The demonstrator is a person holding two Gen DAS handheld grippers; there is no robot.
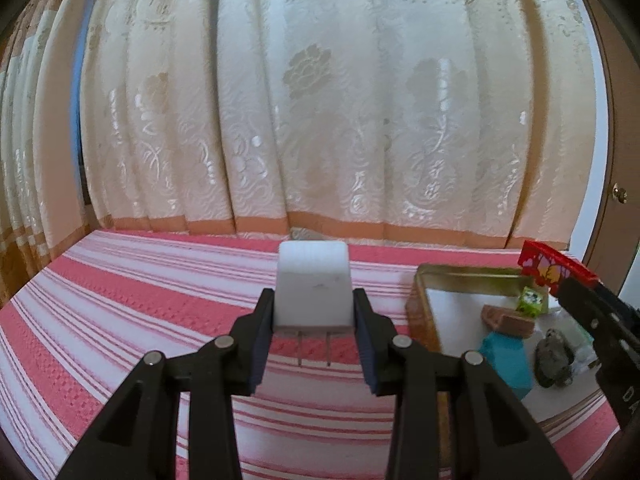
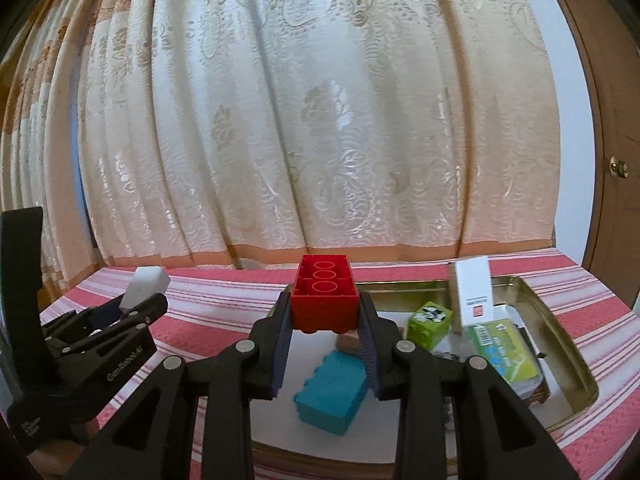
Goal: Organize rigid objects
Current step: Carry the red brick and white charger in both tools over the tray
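Observation:
My left gripper (image 1: 314,312) is shut on a white plug adapter (image 1: 313,284), prongs pointing down, held above the striped cloth left of the metal tray (image 1: 424,280). It also shows in the right wrist view (image 2: 132,304) with the adapter (image 2: 144,282). My right gripper (image 2: 325,320) is shut on a red building brick (image 2: 325,300), underside facing me, held above the tray (image 2: 560,320). In the left wrist view the red brick (image 1: 552,266) hangs over the tray's far right. A teal brick (image 2: 332,396) lies in the tray under the right gripper.
The tray also holds a green brick (image 2: 430,320), a brown block (image 1: 508,318), a white box (image 2: 474,292), a green packet (image 2: 508,348) and a grey stone-like piece (image 1: 554,356). A curtain (image 1: 320,100) hangs behind the red-and-white striped cloth (image 1: 120,300).

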